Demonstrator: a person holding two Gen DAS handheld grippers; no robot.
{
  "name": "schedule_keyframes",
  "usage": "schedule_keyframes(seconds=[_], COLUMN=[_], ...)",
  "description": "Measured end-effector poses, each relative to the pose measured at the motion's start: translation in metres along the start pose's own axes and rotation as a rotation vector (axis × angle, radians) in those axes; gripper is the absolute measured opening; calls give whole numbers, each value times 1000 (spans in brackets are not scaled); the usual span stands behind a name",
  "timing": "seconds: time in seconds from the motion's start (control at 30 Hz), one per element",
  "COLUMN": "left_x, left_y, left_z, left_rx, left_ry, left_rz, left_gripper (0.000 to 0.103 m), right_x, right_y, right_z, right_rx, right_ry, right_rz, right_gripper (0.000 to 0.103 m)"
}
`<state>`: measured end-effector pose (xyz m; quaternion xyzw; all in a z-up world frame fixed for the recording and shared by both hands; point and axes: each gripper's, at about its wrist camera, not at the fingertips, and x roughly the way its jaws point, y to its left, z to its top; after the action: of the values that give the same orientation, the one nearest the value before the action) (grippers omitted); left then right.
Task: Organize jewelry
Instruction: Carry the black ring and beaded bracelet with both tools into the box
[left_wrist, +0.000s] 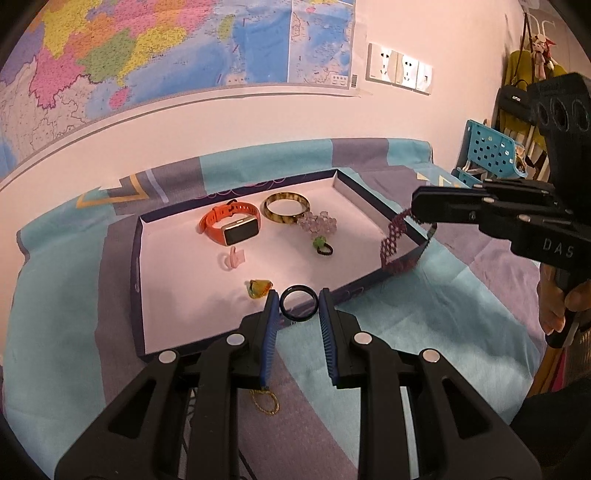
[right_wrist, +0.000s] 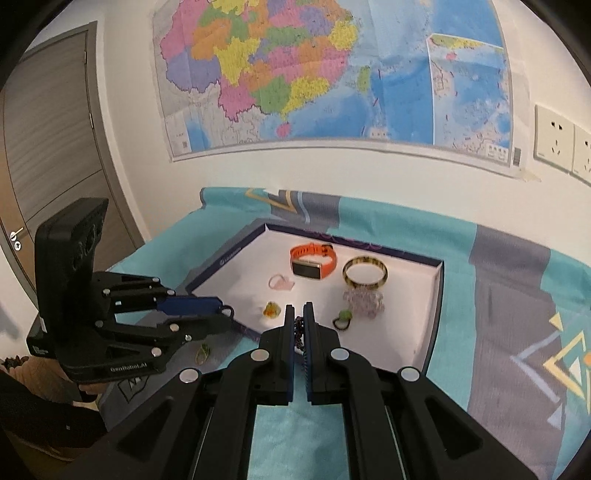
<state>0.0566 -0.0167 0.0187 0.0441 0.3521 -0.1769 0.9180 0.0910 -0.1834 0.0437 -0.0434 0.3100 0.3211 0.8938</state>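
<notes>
My left gripper (left_wrist: 299, 294) is shut on a dark ring (left_wrist: 298, 319) and holds it over the near rim of the white-lined tray (left_wrist: 138, 280). My right gripper (left_wrist: 414, 206) is shut on a purple beaded bracelet (left_wrist: 392, 245) that hangs above the tray's right corner. In the right wrist view the same bracelet (right_wrist: 299, 332) dangles between the closed fingers of my right gripper (right_wrist: 299, 308). The left gripper (right_wrist: 226, 313) is at the tray's left edge. In the tray lie an orange watch (left_wrist: 231, 225), a tortoiseshell bangle (left_wrist: 286, 207), a pale crystal bracelet (left_wrist: 319, 223), a green hair tie (left_wrist: 322, 246), a pink ring (left_wrist: 232, 258) and an amber ring (left_wrist: 258, 288).
A gold chain (left_wrist: 264, 402) lies on the teal and grey cloth (left_wrist: 406, 314) in front of the tray, below my left fingers. A wall with a map stands just behind the table. A blue perforated basket (left_wrist: 487, 147) and hanging bags are at the far right.
</notes>
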Motion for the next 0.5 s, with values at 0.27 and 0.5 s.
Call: schedule_keyframes(seconds=[0.27,0.5], left_x=[6,14], left_y=[2,7], left_z=[7,13], left_rx=[-1,-6], left_ry=[-2,3], left_rz=[7,10], left_gripper=[22,22], right_x=[11,26], right_y=[-3,-5], right_z=[12,15], right_rx=[-3,6], right_ry=[-7,10], right_rz=[5,10], right_gripper=[3,3])
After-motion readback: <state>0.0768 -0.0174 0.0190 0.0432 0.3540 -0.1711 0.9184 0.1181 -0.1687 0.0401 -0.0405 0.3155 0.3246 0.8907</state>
